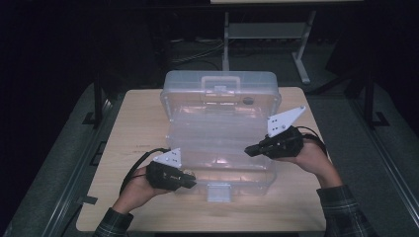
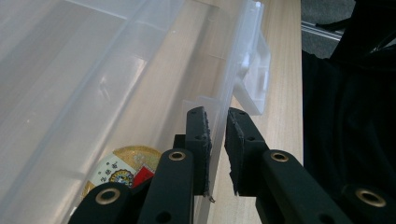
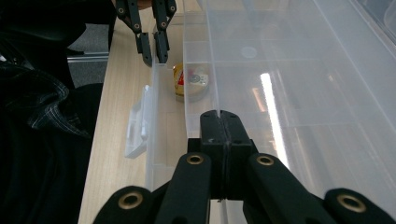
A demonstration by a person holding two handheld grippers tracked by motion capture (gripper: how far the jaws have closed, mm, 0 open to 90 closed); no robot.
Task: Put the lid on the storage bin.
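I am pinching the inner tray (image 3: 261,93) edge with my right gripper (image 3: 223,119) and straddling the clear box (image 1: 220,143) wall with my spread left gripper (image 2: 217,122); lifting unevenly could tilt it.

Here's the left gripper (image 1: 190,181): matte black body, a pale grey three-cornered plate on top dotted with small dark screws, a black cable looping off at seven o'clock. The right gripper (image 1: 250,149) matches, its plate tip pointing to one o'clock. Up close, brass-ringed pivots stud the black arms; the pads (image 2: 201,140) look frayed. Dark plaid sleeves (image 1: 346,210) on both forearms.
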